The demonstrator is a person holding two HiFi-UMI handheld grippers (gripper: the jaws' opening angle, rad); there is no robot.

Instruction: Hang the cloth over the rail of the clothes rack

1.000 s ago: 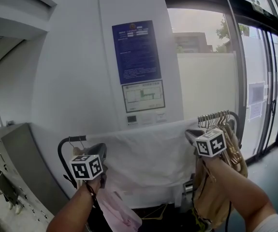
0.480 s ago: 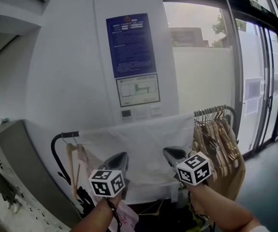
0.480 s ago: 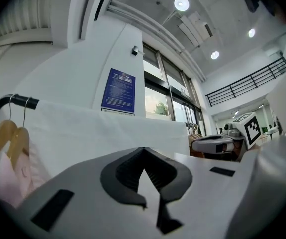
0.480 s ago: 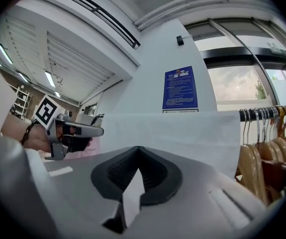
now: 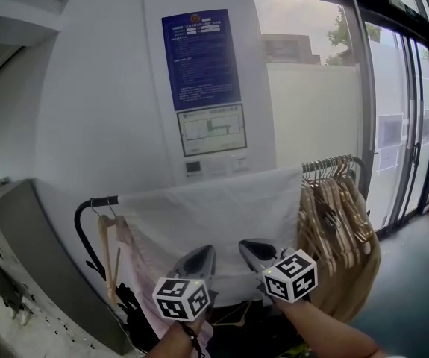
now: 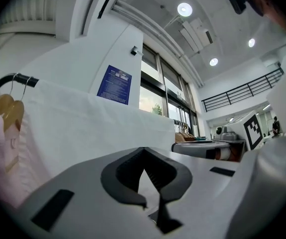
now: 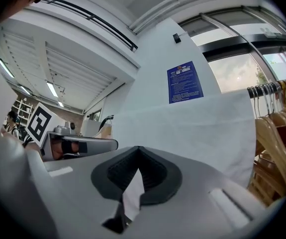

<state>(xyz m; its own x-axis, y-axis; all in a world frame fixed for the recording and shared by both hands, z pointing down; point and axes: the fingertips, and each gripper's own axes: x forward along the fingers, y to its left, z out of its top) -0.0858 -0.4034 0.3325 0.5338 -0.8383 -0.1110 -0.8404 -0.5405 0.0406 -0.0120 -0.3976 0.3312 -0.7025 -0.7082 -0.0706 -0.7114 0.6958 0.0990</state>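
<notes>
White cloth (image 5: 214, 207) hangs draped over the rack rail (image 5: 104, 201), between its ends. Left gripper (image 5: 207, 250) and right gripper (image 5: 245, 243) sit side by side before its lower edge, both jaw pairs pressed together.

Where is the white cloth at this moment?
In the head view, the white cloth hangs over the rack's rail at centre, between a pink garment on the left and wooden hangers on the right.
</notes>
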